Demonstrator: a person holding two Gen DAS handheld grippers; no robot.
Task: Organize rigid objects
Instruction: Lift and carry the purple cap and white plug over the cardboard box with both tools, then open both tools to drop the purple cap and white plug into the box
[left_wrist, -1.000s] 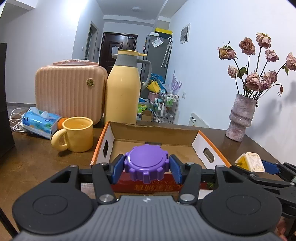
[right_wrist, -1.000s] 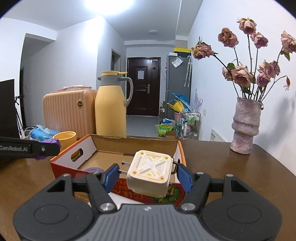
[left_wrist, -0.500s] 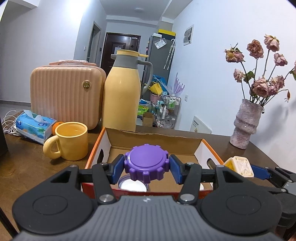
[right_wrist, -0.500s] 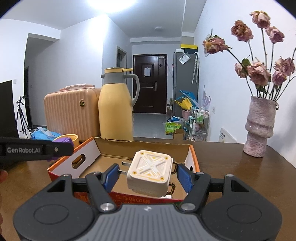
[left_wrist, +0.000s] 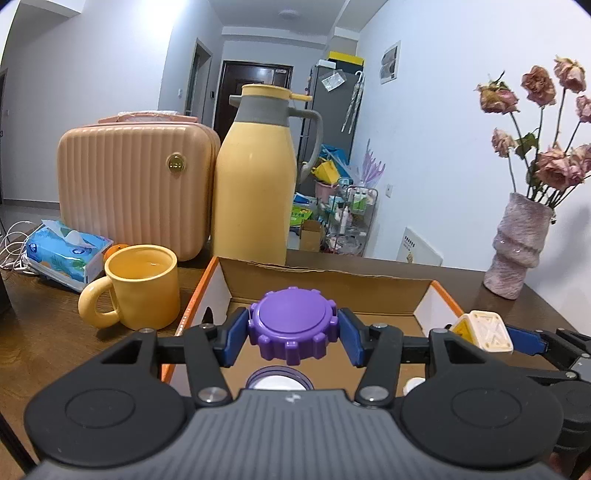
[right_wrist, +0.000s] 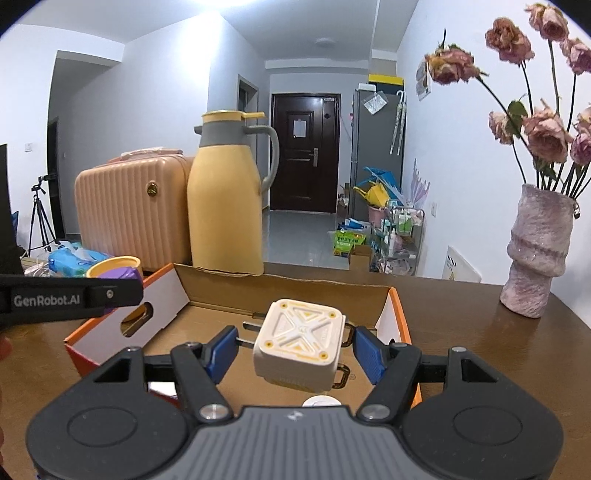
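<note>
My left gripper (left_wrist: 291, 332) is shut on a purple ridged cap (left_wrist: 291, 325), held over the near part of an open cardboard box (left_wrist: 332, 275) with an orange rim. Below the cap, inside the box, lies a purple-rimmed white round lid (left_wrist: 279, 380). My right gripper (right_wrist: 295, 350) is shut on a cream square block (right_wrist: 299, 343) with yellow markings, its pads pressing on the metal prongs and loops at the block's sides. The block hangs over the box (right_wrist: 280, 282), right of the cap (right_wrist: 125, 275). A small white round piece (right_wrist: 319, 400) lies beneath it.
Left of the box stands a yellow mug (left_wrist: 142, 286). Behind are a yellow thermos jug (left_wrist: 253, 192), a peach ribbed case (left_wrist: 133, 184) and a tissue pack (left_wrist: 66, 251). A vase of dried roses (left_wrist: 517, 243) stands at the right on the brown table (left_wrist: 44, 332).
Both grippers have moved forward together with their loads, from in front of the box to over its near part. The box's inside now shows under the cap and the block.
</note>
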